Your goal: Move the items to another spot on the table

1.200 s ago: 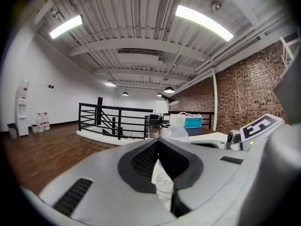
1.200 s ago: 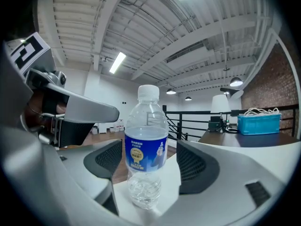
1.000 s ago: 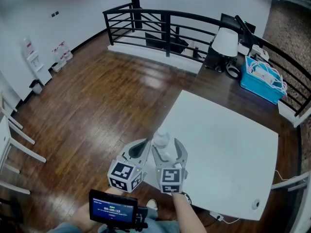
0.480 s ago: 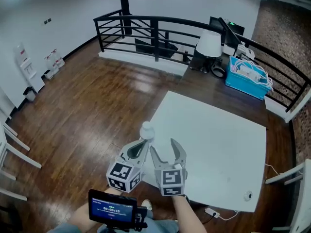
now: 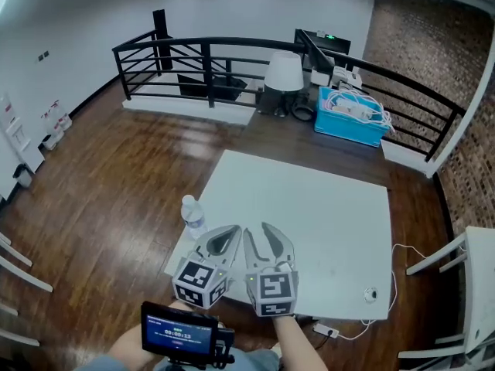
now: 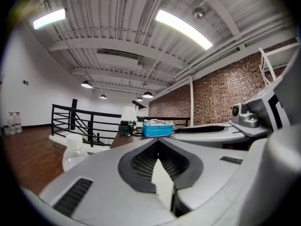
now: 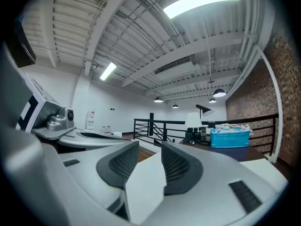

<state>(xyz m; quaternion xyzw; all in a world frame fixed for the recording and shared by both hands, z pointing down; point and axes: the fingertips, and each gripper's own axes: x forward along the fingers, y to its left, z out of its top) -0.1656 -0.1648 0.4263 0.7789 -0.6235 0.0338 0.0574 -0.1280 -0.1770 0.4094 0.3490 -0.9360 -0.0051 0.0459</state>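
White table [image 5: 309, 207]: water bottle [image 5: 192, 216] upright at left edge

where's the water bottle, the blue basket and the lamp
water bottle [image 5: 192, 221], head view, clear body
blue basket [image 5: 348, 127], head view, front wall
lamp [image 5: 284, 72], head view, white shade

I saw the white counter [image 5: 325, 207] on a glossy wooden floor [image 5: 108, 168], a black railing [image 5: 201, 56] behind, a brick wall [image 5: 433, 45] at right, and a white lamp [image 5: 284, 72] near a blue bin [image 5: 352, 122] on a dark desk [image 5: 286, 139].
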